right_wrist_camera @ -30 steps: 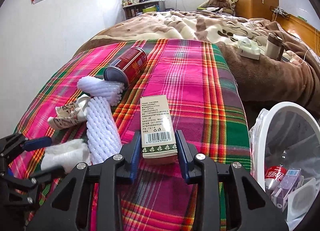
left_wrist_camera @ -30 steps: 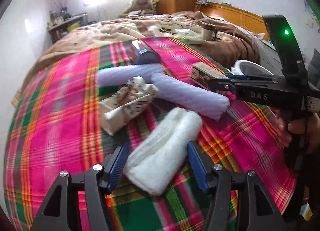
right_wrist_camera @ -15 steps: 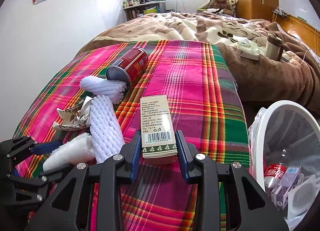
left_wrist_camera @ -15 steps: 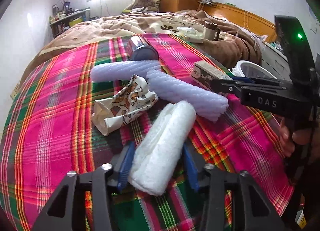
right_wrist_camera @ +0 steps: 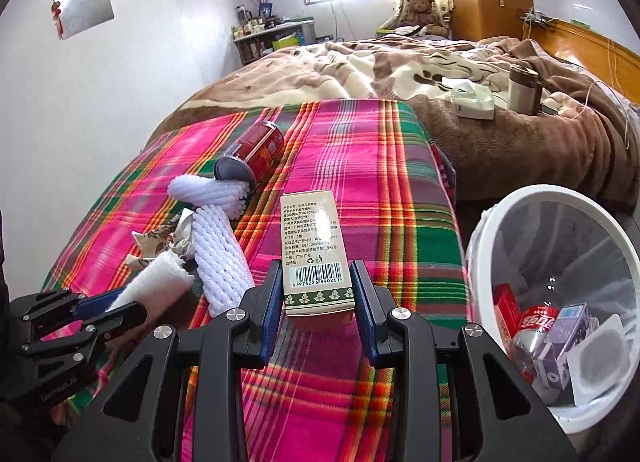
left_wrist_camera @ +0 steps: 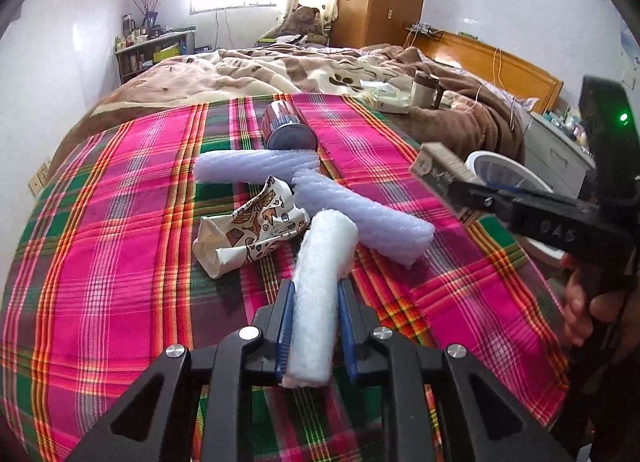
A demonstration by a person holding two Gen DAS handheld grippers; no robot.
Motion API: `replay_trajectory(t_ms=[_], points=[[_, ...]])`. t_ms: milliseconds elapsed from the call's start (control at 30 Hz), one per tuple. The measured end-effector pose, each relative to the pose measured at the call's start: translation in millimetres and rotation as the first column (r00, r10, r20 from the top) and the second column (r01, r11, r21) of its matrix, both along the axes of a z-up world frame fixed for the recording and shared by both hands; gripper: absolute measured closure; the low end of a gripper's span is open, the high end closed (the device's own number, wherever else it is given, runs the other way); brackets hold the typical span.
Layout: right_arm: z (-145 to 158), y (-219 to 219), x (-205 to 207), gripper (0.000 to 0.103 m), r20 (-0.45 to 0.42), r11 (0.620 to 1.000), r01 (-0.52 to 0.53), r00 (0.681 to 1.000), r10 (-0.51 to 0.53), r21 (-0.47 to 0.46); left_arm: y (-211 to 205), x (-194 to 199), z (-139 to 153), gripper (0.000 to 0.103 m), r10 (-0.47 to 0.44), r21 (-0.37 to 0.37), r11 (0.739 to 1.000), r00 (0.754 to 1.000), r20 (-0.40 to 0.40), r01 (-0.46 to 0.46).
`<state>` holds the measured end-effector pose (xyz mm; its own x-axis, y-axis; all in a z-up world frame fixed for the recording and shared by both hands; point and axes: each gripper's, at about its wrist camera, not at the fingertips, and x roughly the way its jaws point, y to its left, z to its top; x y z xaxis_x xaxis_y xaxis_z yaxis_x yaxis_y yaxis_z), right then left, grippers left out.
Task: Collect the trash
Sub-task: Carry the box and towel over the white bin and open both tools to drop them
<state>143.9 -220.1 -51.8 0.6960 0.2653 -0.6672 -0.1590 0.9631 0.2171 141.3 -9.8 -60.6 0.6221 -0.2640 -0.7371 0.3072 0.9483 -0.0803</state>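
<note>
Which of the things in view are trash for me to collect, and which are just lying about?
Job:
white foam roll in left hand-held gripper
beige barcoded carton in right hand-held gripper
two foam net sleeves
crumpled patterned paper cup
red can
white bin

Lying about:
tissue box
brown-lidded tumbler
teddy bear

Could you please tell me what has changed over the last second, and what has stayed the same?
The left gripper closed on the white foam roll and lifted it off the plaid blanket. The right gripper stayed shut on the carton box; the can stayed put.
</note>
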Motion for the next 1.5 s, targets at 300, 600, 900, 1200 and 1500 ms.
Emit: replay_trajectory(t_ms=[300, 600, 900, 1200, 1500], points=[[10.6, -12.8, -13.0, 0.069, 0.037, 0.999, 0.024, 0.999, -0.025, 0.029, -9.3, -12.4, 17.3, 0.083, -0.01, -0.012, 1.0, 0.999, 0.053, 0.01], [32.3, -34.3, -33.6, 0.069, 0.101, 0.996, 0.058, 0.993, -0.064, 0.061, -26.1, -27.0, 47.6, 0.083, -0.044, -0.049, 0.998, 0.992, 0.118, 0.05], [51.2, -62.6, -56.1, 0.069, 0.159, 0.99, 0.125, 0.978, -0.134, 0.07, -54.4, -35.3, 70.1, 0.083, -0.088, -0.078, 0.992, 0.982, 0.164, 0.102], [61.6, -101.7, -76.1, 0.069, 0.185, 0.973, 0.223, 0.955, -0.231, 0.063, -101.5, -35.8, 91.2, 0.083, -0.157, -0.101, 0.979, 0.967, 0.202, 0.18], [59.7, -134.6, -85.3, 0.069, 0.178, 0.951, 0.307, 0.934, -0.31, 0.048, -151.3, -32.6, 95.1, 0.083, -0.227, -0.105, 0.962, 0.953, 0.203, 0.252]])
